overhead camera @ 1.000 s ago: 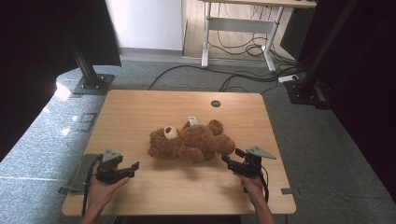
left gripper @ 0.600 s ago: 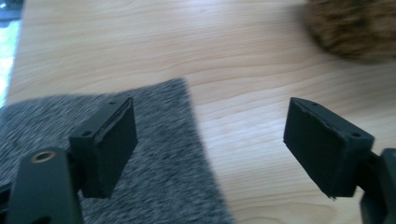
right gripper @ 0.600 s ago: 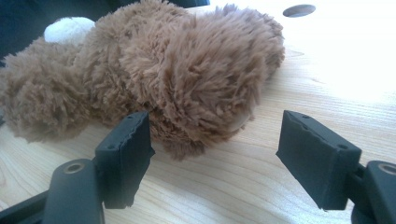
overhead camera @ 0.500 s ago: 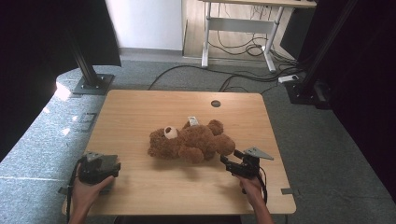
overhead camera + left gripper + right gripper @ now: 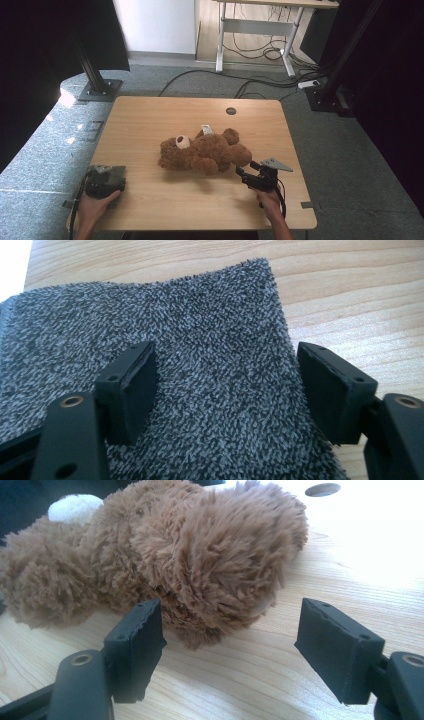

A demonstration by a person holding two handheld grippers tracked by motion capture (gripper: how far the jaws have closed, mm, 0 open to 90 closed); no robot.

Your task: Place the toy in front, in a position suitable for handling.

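Observation:
A brown teddy bear point(image 5: 205, 150) lies on its side mid-table, its cream muzzle point(image 5: 182, 141) toward the left and a white tag point(image 5: 206, 129) behind it. My right gripper point(image 5: 246, 171) rests on the wood just right of the bear, open. In the right gripper view the bear's fluffy limb point(image 5: 220, 560) sits just ahead of the open right gripper point(image 5: 230, 630), apart from the pads. My left gripper point(image 5: 105, 180) is at the table's front left edge. In the left gripper view the left gripper point(image 5: 227, 380) is open, pointing down at a grey speckled pile fabric point(image 5: 200, 325) on the wood.
The wooden table point(image 5: 150, 115) has a round cable hole point(image 5: 230, 111) at the back. Grey carpet floor point(image 5: 45, 150) surrounds it. Black stand bases point(image 5: 97, 90) and floor cables point(image 5: 260, 85) lie beyond the far edge, and another desk point(image 5: 260, 30) stands farther back.
My left gripper has moved left and down toward the table's front left edge and now points downward. The right gripper and the bear have stayed put.

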